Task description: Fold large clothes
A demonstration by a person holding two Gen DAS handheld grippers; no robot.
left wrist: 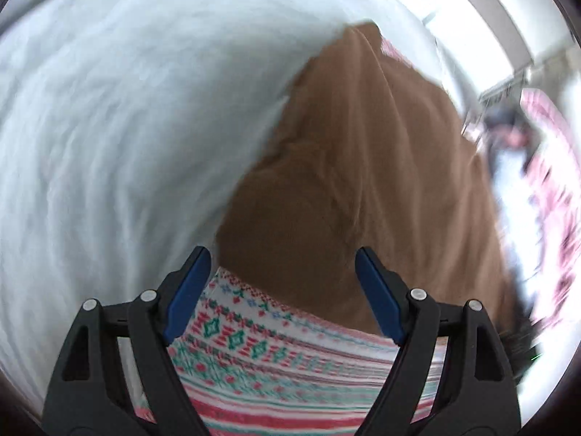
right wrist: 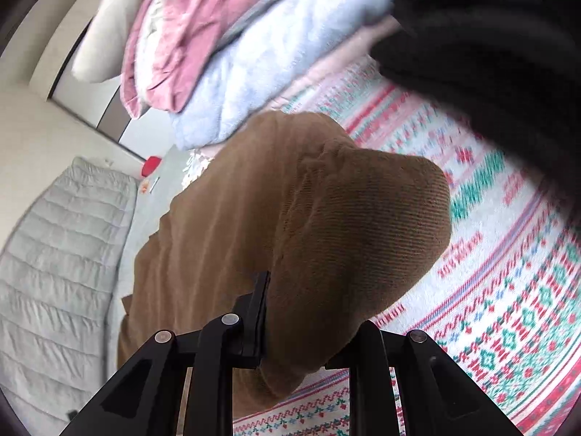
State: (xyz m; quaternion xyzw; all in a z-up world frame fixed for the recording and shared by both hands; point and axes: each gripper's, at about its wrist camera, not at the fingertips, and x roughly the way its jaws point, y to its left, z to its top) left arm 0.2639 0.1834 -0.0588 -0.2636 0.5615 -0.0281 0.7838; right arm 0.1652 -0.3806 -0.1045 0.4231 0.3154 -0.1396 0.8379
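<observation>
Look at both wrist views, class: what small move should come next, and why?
Probably bring the open left gripper onto a free edge of the brown garment and close. The right gripper already pinches a bunch of it, lifted above the patterned blanket, while the left one's blue pads hold nothing.

Looks like a bedroom in a home. Shown by a pale quilted bed cover (right wrist: 54,254) at lower left of the right wrist view, a patterned knit blanket (right wrist: 508,254) at right, and a heap of pink and pale blue fleece bedding (right wrist: 232,54) at top.
</observation>
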